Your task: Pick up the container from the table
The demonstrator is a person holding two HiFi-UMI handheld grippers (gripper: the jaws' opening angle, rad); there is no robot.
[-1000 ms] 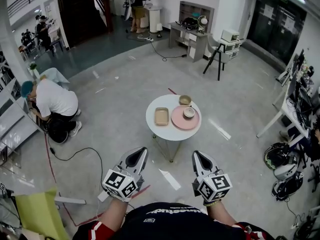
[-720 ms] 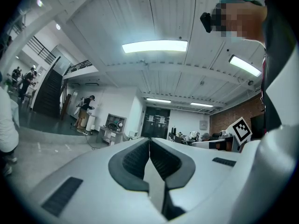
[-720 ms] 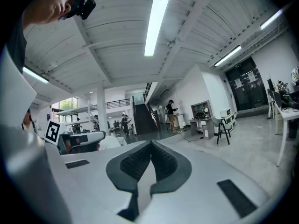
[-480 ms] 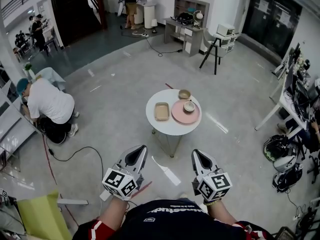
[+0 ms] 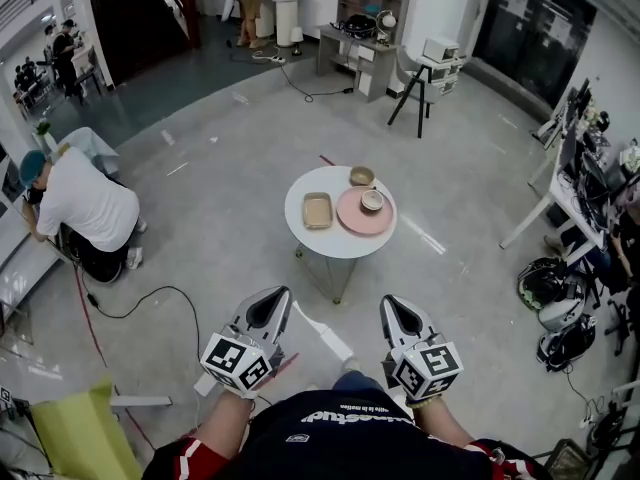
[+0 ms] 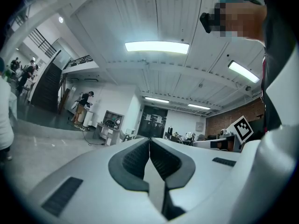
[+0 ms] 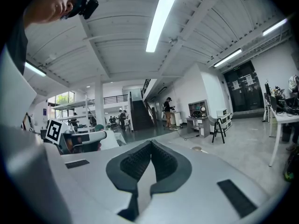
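Observation:
A tan rectangular container (image 5: 318, 210) lies on the left part of a small round white table (image 5: 338, 246) ahead of me. Beside it a pink plate (image 5: 350, 218) carries a small bowl (image 5: 372, 200), and another bowl (image 5: 362, 176) sits at the table's far edge. My left gripper (image 5: 283, 294) and right gripper (image 5: 388, 301) are held side by side well short of the table, both shut and empty. In the left gripper view the jaws (image 6: 149, 140) meet tip to tip; in the right gripper view the jaws (image 7: 151, 143) meet too. The table is not in either gripper view.
A person (image 5: 75, 203) crouches at the left by a cable (image 5: 150, 303) on the floor. A desk (image 5: 560, 193) and helmets (image 5: 545, 283) stand at the right. A stool (image 5: 415, 93) and shelves (image 5: 365, 28) are at the back. A yellow-green chair (image 5: 80, 428) is at my lower left.
The view has advanced towards the table, which has shifted a little up and left in the head view. Both grippers stay shut, side by side.

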